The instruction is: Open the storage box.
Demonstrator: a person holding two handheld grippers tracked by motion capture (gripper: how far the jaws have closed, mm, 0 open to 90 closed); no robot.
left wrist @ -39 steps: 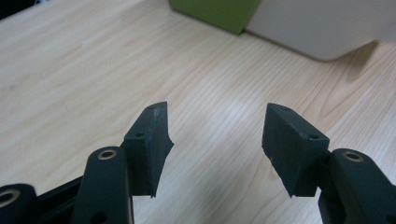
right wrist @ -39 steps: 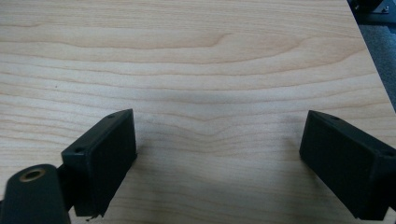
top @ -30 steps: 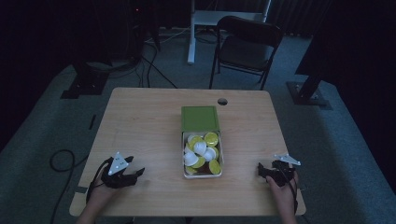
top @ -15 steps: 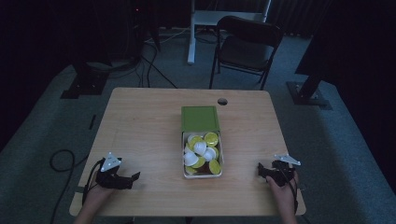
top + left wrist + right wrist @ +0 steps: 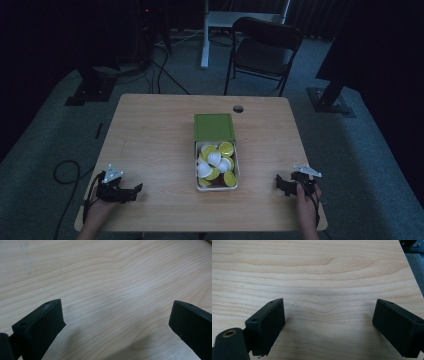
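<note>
A green box lid (image 5: 214,127) lies at the table's middle. Right in front of it stands a white container (image 5: 196,165) with several yellow and white capsules (image 5: 215,161). My left gripper (image 5: 136,190) rests near the table's front left corner and points right toward the container. Its jaws have just been opening and stand open with only bare wood between them (image 5: 117,307). My right gripper (image 5: 279,183) sits near the front right corner, pointing left, also open over bare wood (image 5: 329,305). Both are well apart from the container.
The wooden table (image 5: 150,135) has a round cable hole (image 5: 238,108) at its far edge. A dark chair (image 5: 262,50) stands behind it. A cable (image 5: 62,172) loops on the carpet at the left. The room around is dim.
My left gripper has slid left and a little toward the near edge, and its jaws look wider apart. The right gripper has kept still.
</note>
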